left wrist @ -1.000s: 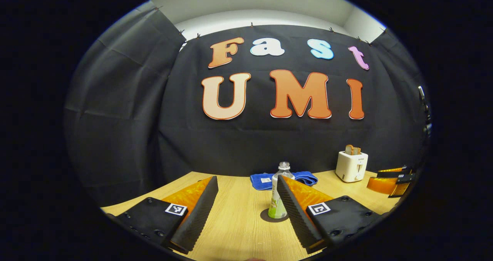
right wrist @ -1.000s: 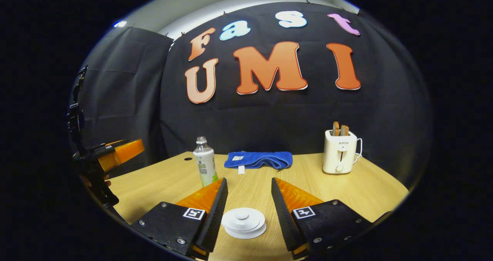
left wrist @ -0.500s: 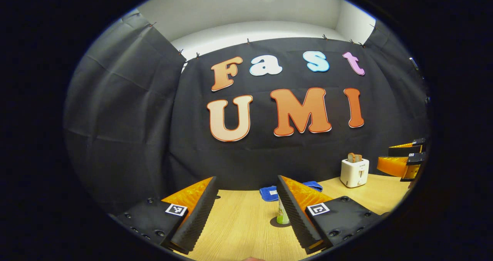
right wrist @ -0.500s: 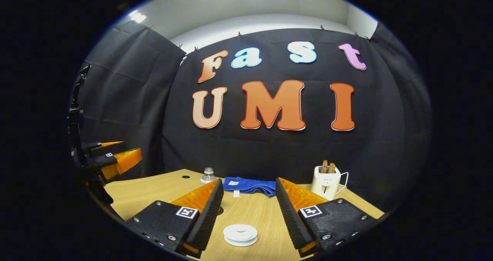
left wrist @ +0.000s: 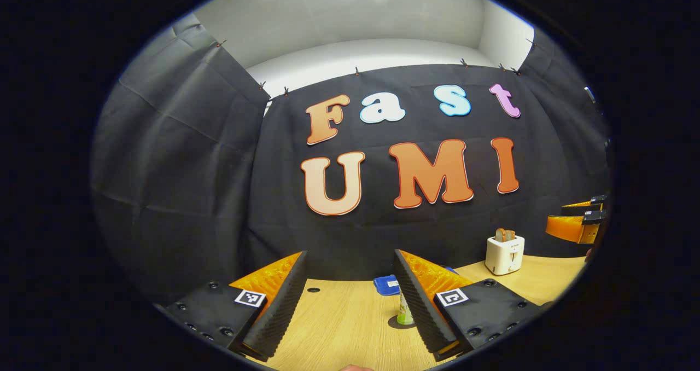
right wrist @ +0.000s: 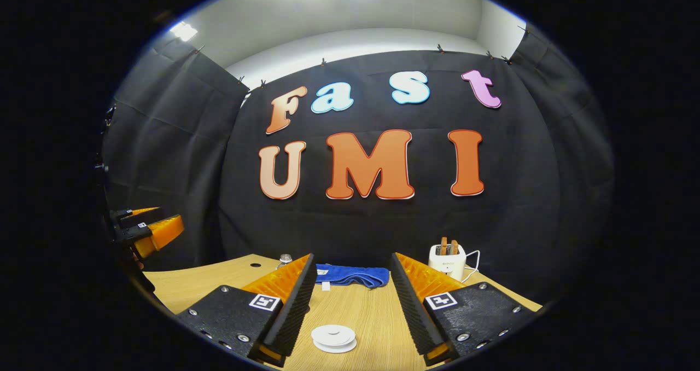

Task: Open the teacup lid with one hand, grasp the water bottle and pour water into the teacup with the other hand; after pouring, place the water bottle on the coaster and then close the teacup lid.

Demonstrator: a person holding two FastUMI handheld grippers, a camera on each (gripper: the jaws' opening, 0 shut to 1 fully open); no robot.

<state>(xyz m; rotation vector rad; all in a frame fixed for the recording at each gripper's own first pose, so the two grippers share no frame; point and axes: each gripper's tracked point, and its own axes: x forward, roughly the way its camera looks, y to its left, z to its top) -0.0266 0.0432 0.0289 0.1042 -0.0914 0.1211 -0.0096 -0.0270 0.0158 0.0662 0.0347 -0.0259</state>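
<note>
Both my jaws stand open w/ nothing in them. Left gripper (left wrist: 350, 305) faces the water bottle (left wrist: 403, 312), upright on the counter (left wrist: 339, 327) on a dark coaster (left wrist: 395, 323), half hidden by one finger. Right gripper (right wrist: 350, 311) looks down at the teacup lid (right wrist: 334, 337). I judge the bottle light, thin-walled, slippery: grip mid-body, gently. Lid prob. brittle; take it by the center knob.

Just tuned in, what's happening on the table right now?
Both grippers are open and hold nothing. The left gripper faces the clear plastic water bottle, which stands on a dark round coaster. The right gripper looks down at the white round teacup lid on the wooden table.
</note>
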